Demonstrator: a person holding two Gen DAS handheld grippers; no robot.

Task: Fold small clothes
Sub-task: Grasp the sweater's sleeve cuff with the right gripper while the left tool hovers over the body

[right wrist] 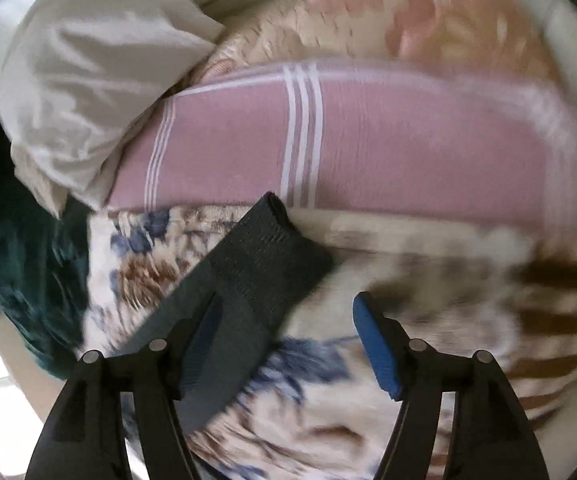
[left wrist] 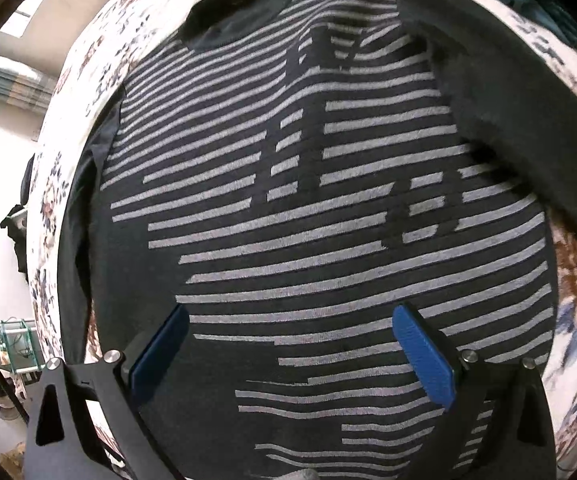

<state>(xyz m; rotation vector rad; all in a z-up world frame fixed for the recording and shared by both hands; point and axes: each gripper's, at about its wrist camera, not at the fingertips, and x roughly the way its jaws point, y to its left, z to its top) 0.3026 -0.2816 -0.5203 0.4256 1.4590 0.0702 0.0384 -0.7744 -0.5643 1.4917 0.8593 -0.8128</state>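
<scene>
A dark sweater with grey stripes point(left wrist: 288, 208) lies flat on a floral bedspread point(left wrist: 64, 184), its collar point(left wrist: 240, 12) at the top and one plain dark sleeve point(left wrist: 528, 120) stretched out to the right. My left gripper point(left wrist: 288, 344) is open and empty just above the sweater's lower body. In the right wrist view the sleeve's ribbed cuff point(right wrist: 272, 256) lies on the bedspread point(right wrist: 428, 304). My right gripper point(right wrist: 284, 344) is open, with the sleeve draped over its left finger point(right wrist: 204, 344).
A folded pink blanket with white stripes point(right wrist: 368, 148) and a beige floral one point(right wrist: 408, 20) are stacked behind the cuff. A white cloth point(right wrist: 88, 80) and a dark teal cloth point(right wrist: 20, 240) lie to the left. The bed's left edge point(left wrist: 36, 240) drops to a pale floor.
</scene>
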